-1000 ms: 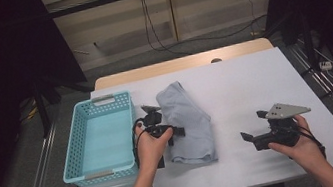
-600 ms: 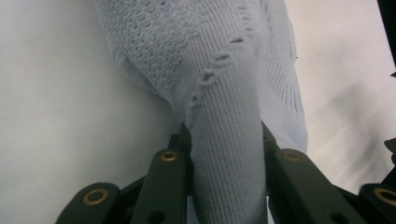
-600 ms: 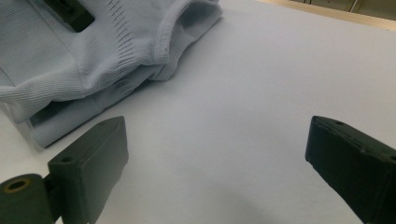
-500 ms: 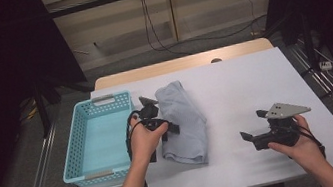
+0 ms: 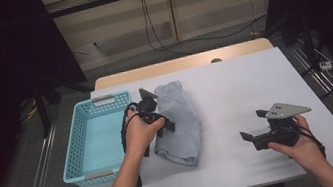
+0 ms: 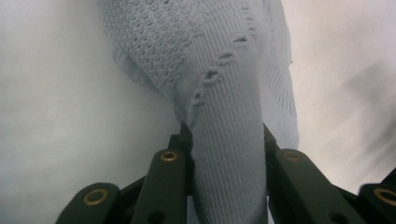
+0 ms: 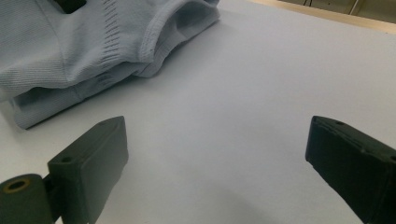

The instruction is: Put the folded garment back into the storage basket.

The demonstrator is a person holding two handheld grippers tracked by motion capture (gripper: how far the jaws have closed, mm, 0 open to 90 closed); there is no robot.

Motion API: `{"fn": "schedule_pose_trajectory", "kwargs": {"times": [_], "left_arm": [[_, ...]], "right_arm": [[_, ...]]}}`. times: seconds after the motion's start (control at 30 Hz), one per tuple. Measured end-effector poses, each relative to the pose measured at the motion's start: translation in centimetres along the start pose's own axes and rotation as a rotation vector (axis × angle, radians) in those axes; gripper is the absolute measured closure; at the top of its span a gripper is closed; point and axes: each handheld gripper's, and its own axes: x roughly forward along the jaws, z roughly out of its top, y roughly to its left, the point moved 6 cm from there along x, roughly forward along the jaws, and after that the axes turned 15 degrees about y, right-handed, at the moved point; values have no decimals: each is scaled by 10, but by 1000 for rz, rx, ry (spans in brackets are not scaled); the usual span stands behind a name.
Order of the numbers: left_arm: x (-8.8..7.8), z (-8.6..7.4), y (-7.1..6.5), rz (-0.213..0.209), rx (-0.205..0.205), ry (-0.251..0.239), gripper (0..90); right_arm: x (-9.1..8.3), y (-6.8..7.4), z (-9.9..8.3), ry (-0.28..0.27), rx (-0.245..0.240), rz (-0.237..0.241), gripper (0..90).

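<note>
So the left gripper (image 5: pixel 154 120) has its jaws clamped on a thick fold of the folded pale blue knit garment (image 5: pixel 179 124), which lies on the white table (image 5: pixel 255 89) just right of the light blue plastic basket with the perforated walls (image 5: pixel 92 140). The right gripper (image 5: pixel 261 131) sits well off to the right, jaws wide apart with nothing between them, just bare tabletop.

What worries me: the grab is on one bunched edge only. If that bundle gets hauled toward the basket, I'd bet the fold comes undone and the far end trails over the table or snags on the basket rim. The knit is soft too, so it could creep out of the pinch.

The left gripper view is the one that shows the pinch up close, fabric (image 6: pixel 229 140) squeezed into a column between the black jaws. The right gripper view gives the garment's stacked layers and ribbed hem (image 7: pixel 93 51) from the side
</note>
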Motion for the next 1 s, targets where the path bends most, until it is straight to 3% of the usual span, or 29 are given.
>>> {"fn": "schedule_pose_trajectory", "kwargs": {"times": [0.47,0.7,1.0], "left_arm": [[-12,3,0,44,31,60,740],[-17,6,2,76,66,96,740],[-21,10,1,74,76,120,741]], "right_arm": [[-1,1,0,-2,-6,1,56],[0,3,0,1,-13,3,56],[-2,3,0,-2,-8,2,56]]}}
